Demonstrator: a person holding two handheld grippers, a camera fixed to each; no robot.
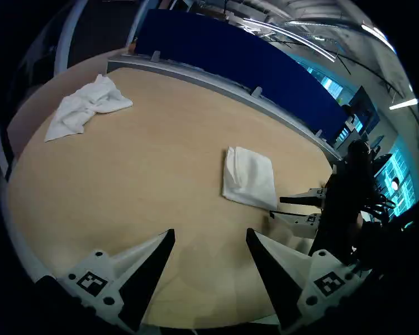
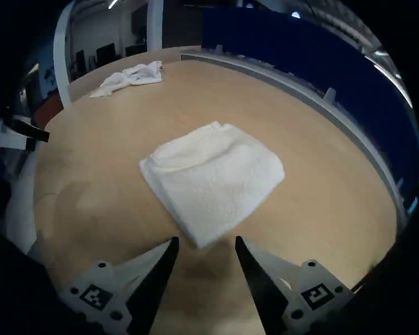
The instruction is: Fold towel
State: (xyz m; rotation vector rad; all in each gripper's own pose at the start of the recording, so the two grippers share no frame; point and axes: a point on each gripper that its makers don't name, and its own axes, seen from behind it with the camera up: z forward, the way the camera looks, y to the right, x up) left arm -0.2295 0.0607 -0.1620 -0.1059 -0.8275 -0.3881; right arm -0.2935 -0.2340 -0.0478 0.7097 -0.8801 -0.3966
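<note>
- Left gripper view: nearest the camera, the left tongs [image 1: 209, 234] hang with fingers wide apart and nothing between them, over the bare near part of the pale wooden bench [image 1: 153, 184].
- Past them, right of centre, the folded towel [image 1: 247, 177] lies flat on the bench.
- At the right edge, the right tongs [image 1: 276, 206] point at the folded towel's near right corner, fingers apart and empty.
- A crumpled towel [image 1: 86, 106] lies at the far left, well apart from the folded one; a blue partition [image 1: 237, 56] lines the far edge.
- Right gripper view: the right tongs [image 2: 205, 241] stand apart, gripping nothing.
- The folded towel [image 2: 212, 178] lies mid-bench, its near corner reaching the gap between the fingertips.
- The crumpled towel [image 2: 131, 78] lies at the far left.
</note>
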